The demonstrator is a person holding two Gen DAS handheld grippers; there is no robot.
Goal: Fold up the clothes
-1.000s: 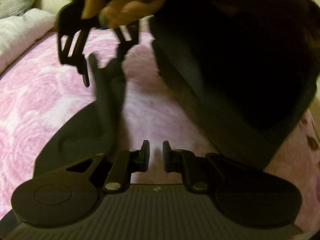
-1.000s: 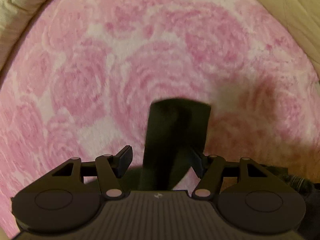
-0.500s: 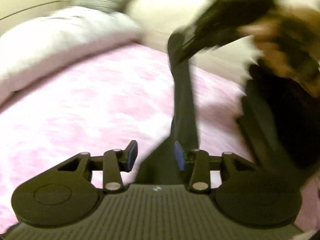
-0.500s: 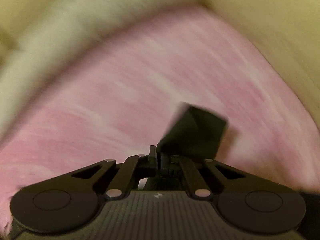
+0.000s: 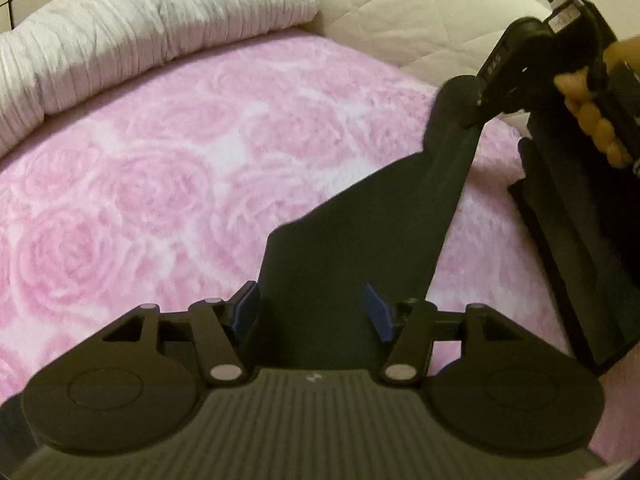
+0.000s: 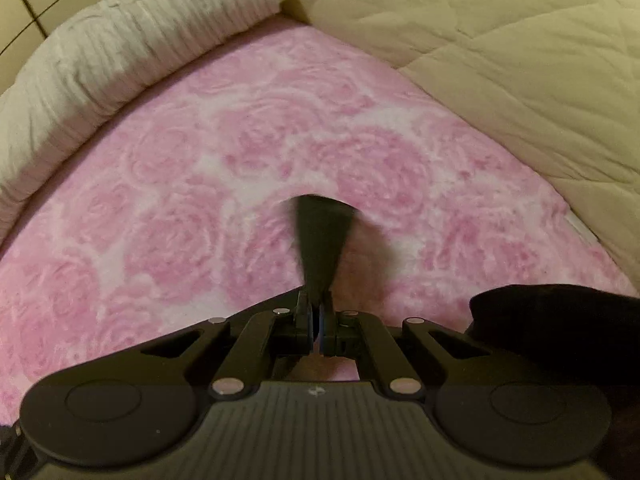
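A long dark garment is stretched over the pink rose blanket. Its near end passes between the fingers of my left gripper, whose jaws are opening; the blue pads stand apart and do not press the cloth. Its far end is raised at the upper right, pinched by my right gripper, which a person's hand holds. In the right wrist view, my right gripper is shut on the dark garment, and a narrow tuft sticks out past the fingertips above the blanket.
A grey ribbed pillow borders the blanket on the far left. A cream quilt borders it on the far right. More dark cloth lies at the right edge.
The right gripper has closed on the garment's end and lifted it. The left gripper has swung across the bed, and its jaws have gone from nearly closed to wide apart around the cloth.
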